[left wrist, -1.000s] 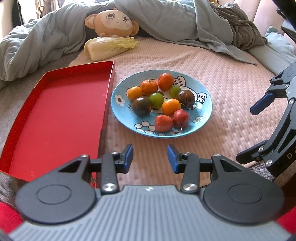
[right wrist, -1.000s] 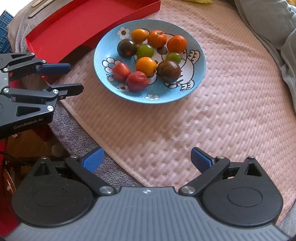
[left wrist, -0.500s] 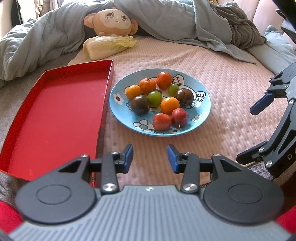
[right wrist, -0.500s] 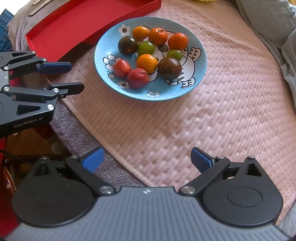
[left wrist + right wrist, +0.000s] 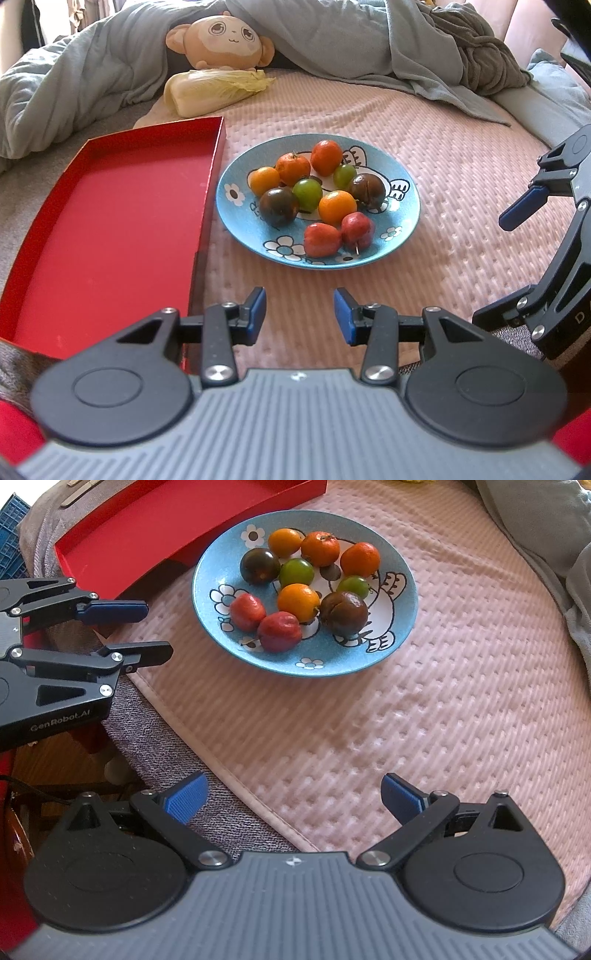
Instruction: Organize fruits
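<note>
One blue plate (image 5: 402, 229) carries ten small fruits: four orange, the first (image 5: 337, 206) near the centre; two green, one (image 5: 307, 194) at its 10 o'clock; two dark brown, one (image 5: 278, 206) at 9 o'clock; two red, one (image 5: 321, 240) at 6 o'clock. One red tray (image 5: 110, 229), one cabbage (image 5: 218, 88), one plush monkey (image 5: 221, 44), two grippers.

left claw (image 5: 299, 315): matte black linkage arms, silver screw heads at the pivots, blue ribbed pads (image 5: 256, 314) on the fingertips, two round black discs flanking a grey ribbed housing with a small white logo at its top edge. right claw (image 5: 293, 797): same build, same blue pads (image 5: 186, 797). side plate of the left claw reads "genrobot.ai" in grey lettering in the right wrist view.
</note>
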Demonstrator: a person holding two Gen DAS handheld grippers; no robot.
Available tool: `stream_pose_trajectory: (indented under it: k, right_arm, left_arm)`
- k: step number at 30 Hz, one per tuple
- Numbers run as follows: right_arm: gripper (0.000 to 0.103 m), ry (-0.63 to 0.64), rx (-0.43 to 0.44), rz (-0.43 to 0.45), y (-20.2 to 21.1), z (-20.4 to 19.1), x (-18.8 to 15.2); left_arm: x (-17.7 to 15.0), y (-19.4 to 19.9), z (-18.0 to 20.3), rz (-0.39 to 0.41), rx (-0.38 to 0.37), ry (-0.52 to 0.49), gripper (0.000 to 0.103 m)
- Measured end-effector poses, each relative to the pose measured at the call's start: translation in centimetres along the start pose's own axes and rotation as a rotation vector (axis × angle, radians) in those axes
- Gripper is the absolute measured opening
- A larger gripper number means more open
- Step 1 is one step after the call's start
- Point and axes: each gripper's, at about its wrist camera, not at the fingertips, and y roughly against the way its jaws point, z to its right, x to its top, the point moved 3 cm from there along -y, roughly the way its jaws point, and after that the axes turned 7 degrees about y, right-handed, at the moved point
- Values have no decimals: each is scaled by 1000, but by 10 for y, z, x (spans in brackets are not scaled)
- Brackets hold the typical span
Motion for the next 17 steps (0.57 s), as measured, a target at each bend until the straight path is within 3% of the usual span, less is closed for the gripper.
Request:
stream_pose_trajectory:
  k: [7,17]
  right_arm:
    - [102,-2,3,2,0,-1,0]
    - [101,3,1,-3,-2,-2,0]
  left_arm:
    - [7,3,4,38,3,0,43]
    - [6,-4,-2,14,-1,16,43]
